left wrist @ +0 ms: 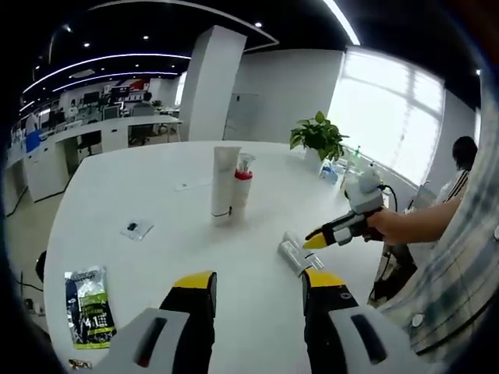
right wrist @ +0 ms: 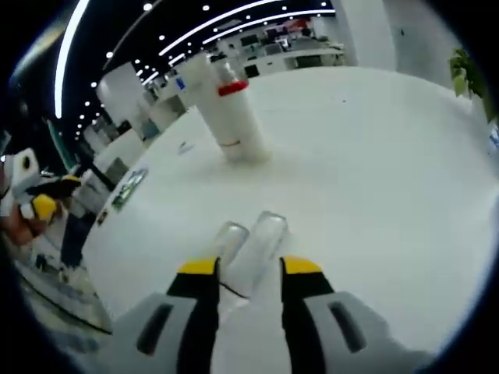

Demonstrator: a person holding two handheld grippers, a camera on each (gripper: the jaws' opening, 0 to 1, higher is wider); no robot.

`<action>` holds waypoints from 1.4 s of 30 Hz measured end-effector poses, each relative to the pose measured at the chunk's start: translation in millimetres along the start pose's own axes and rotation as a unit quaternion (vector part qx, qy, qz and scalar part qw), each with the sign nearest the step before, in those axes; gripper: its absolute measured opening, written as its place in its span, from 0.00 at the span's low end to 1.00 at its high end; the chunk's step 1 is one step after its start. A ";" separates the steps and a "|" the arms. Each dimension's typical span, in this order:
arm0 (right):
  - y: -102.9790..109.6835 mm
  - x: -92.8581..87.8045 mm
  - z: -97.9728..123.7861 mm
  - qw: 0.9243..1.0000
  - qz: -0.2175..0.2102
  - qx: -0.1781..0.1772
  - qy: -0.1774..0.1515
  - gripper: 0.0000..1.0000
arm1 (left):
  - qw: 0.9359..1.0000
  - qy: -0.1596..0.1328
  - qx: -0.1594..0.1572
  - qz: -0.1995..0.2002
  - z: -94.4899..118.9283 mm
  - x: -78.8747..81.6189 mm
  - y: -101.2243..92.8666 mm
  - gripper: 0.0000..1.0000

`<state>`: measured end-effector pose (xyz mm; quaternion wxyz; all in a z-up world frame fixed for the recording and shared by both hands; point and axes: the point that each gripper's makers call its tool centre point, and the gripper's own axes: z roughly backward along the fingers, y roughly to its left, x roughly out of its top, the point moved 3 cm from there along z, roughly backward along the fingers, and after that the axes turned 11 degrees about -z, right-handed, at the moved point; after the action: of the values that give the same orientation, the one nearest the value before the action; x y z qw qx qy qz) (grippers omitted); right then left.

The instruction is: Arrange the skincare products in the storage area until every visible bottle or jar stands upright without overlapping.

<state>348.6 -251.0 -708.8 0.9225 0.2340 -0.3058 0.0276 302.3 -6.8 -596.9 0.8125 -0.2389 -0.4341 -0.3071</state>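
Note:
A tall white tube [left wrist: 223, 183] stands upright mid-table, and a bottle with a red collar [left wrist: 244, 181] stands touching it. Two clear bottles [left wrist: 297, 254] lie side by side on the white table [left wrist: 156, 187]. My left gripper [left wrist: 259, 282] hovers open over bare table short of them. From the right, a hand holds my right gripper [left wrist: 318, 238] with its tip at the lying bottles. In the right gripper view, my right gripper [right wrist: 249, 267] has its jaws against both sides of one lying bottle [right wrist: 261, 238], and the second bottle [right wrist: 227, 236] lies just left. The tube [right wrist: 234, 125] stands beyond.
A green and black packet [left wrist: 89, 306] lies near the table's left edge, with a small card [left wrist: 136, 228] further in. A potted plant [left wrist: 318, 136] stands at the far side. A person [left wrist: 460, 160] sits beyond the table. My left gripper [right wrist: 37, 204] shows at the left.

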 end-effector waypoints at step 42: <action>-14.7 31.5 18.4 0.835 0.503 0.104 0.195 0.44 | 1.000 0.003 0.018 0.012 6.4 -12.4 -0.8 0.45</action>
<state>367.0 -275.3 -683.8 0.7920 0.1318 -0.1907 0.5647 292.8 0.4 -604.2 0.8215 -0.2287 -0.4341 -0.2904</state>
